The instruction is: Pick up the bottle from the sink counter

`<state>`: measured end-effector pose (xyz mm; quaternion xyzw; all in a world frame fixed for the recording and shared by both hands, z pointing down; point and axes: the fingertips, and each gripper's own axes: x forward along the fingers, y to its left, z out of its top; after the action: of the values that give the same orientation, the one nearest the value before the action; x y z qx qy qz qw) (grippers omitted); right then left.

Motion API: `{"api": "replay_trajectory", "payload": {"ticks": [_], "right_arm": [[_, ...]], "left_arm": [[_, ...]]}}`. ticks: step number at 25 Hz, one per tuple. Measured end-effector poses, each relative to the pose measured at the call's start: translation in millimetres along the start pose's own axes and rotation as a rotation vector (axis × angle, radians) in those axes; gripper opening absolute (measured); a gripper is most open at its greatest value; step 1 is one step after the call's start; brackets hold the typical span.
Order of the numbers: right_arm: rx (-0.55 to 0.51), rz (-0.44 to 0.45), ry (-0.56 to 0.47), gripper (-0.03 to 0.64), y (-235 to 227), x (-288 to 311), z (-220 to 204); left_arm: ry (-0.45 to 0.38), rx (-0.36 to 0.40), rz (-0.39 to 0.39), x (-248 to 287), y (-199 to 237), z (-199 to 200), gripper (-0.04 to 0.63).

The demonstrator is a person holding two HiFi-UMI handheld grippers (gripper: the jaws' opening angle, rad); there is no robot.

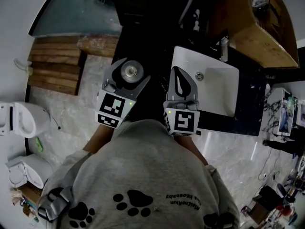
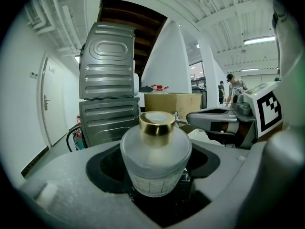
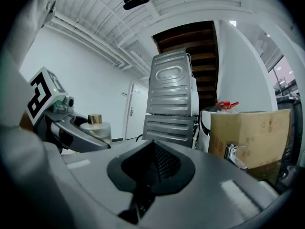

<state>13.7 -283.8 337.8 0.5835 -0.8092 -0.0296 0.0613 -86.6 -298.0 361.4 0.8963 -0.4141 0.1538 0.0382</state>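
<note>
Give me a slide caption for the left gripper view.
Left gripper holds a frosted, gold-capped bottle, with stacked grey machines behind.

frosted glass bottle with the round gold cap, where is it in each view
Head view: the frosted glass bottle is left of centre, seen from above, held in the left gripper.
Left gripper view: dead centre, between the fingers.
Right gripper view: small, at mid-left.
Shared landmark: the brown cardboard box.
</note>
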Motion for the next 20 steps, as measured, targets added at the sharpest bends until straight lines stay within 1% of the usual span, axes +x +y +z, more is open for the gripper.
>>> {"api": "replay_trajectory", "payload": {"ticks": [3,7,12,20], "right_arm": [[-0.015,0.019,0.032,0.000,9.2,-1.3,-4.6],[-0.004,0.033,0.014,0.000,16.0,-3.6,-4.1],[0.014,0.027,0.015,0.000,15.2,-3.4,-7.1],[0.011,0.011,0.015,0.000,21.6,-6.2,-10.3]], "left_arm": [[-0.010,0.007,0.002,-2.3,-3.1,1.9,0.337],[-0.012,-0.005,0.002,-3.1,-5.1,-2.8,0.337],[-0.020,-0.012,-0.013,-1.5,-6.5,-3.7,0.337],[-0.031,-0.008,-0.044,-2.7,-7.6,-6.4,0.338]]}}
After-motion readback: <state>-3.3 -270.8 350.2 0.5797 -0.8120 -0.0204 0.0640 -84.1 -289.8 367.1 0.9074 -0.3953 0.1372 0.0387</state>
